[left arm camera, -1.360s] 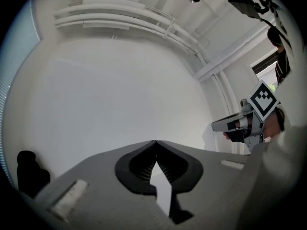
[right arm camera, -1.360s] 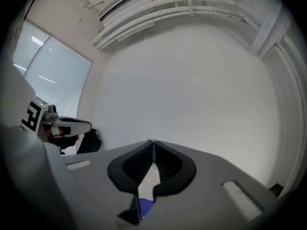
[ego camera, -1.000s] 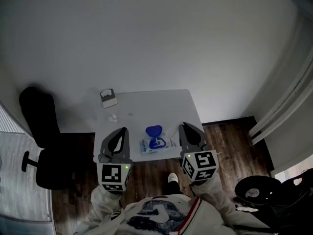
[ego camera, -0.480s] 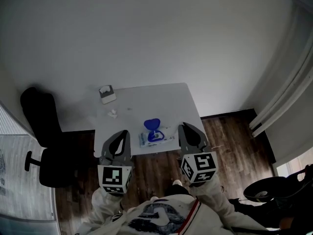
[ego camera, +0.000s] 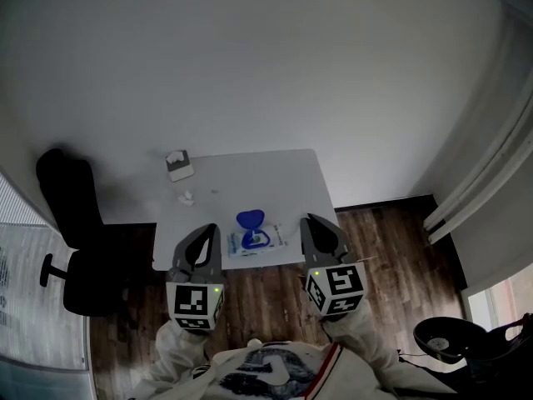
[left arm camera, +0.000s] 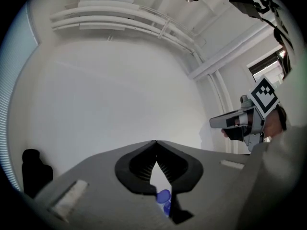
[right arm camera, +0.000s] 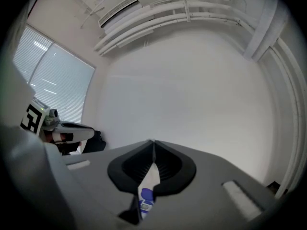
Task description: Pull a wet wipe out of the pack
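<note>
The wet wipe pack (ego camera: 256, 240) lies near the front edge of the white table (ego camera: 250, 177), with its blue lid (ego camera: 249, 219) flipped up. My left gripper (ego camera: 210, 227) is held level just left of the pack, jaws shut and empty. My right gripper (ego camera: 310, 221) is just right of the pack, also shut and empty. In the left gripper view the left gripper (left arm camera: 155, 143) has its jaw tips meeting, and the blue lid (left arm camera: 164, 196) shows through the gap below them. In the right gripper view the right gripper (right arm camera: 153, 143) is shut, with the pack (right arm camera: 146, 199) showing beneath.
A tissue box (ego camera: 178, 164) stands at the table's far left corner, and a small crumpled white piece (ego camera: 185, 197) lies in front of it. A black office chair (ego camera: 71, 223) is left of the table. A round black object (ego camera: 450, 340) sits on the wood floor at the right.
The table and pack have drifted slightly left in the head view and look a little smaller. Both grippers stay shut on either side of the pack, and the shoe below has slid down-left.
</note>
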A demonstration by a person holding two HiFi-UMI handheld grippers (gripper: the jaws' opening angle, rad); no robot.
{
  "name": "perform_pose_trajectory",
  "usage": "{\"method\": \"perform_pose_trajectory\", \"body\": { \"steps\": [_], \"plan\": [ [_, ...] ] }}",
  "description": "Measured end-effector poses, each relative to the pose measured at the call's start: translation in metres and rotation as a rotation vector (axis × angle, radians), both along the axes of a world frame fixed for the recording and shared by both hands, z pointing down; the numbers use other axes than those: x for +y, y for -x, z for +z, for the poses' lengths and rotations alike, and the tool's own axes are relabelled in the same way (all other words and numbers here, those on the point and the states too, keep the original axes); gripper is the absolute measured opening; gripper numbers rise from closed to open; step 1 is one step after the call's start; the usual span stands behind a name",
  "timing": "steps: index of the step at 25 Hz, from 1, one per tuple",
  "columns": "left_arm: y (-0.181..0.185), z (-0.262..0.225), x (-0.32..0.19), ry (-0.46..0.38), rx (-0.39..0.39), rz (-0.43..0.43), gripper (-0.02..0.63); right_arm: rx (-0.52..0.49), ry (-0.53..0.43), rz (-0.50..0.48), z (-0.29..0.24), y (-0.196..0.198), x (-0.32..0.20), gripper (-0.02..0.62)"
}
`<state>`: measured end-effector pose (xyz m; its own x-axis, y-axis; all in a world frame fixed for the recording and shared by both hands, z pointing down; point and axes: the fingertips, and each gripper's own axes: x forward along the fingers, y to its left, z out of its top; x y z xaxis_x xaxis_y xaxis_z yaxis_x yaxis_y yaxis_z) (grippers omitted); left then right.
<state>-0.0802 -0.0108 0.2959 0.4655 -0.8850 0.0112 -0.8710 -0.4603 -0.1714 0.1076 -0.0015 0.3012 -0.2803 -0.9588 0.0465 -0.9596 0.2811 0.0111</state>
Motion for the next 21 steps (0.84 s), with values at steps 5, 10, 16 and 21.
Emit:
{"method": "perform_pose_trajectory", "body": {
  "steps": [5,10,16,21],
  "plan": [
    [-0.015,0.004,-0.003,0.004,-0.013,0.003,0.005,-0.013,0.014,0.003,0.006,-0.014,-0.002,0.008],
    [-0.021,0.004,-0.008,0.0,-0.018,0.009,0.005,-0.026,0.022,0.008,0.009,-0.02,-0.007,0.008],
    [-0.023,0.007,-0.014,0.017,-0.008,0.016,0.005,-0.027,0.037,0.011,0.013,-0.021,-0.011,0.008],
    [-0.02,0.013,-0.014,0.025,-0.007,0.019,0.005,-0.032,0.049,0.018,0.018,-0.019,-0.013,0.008]
  ]
}}
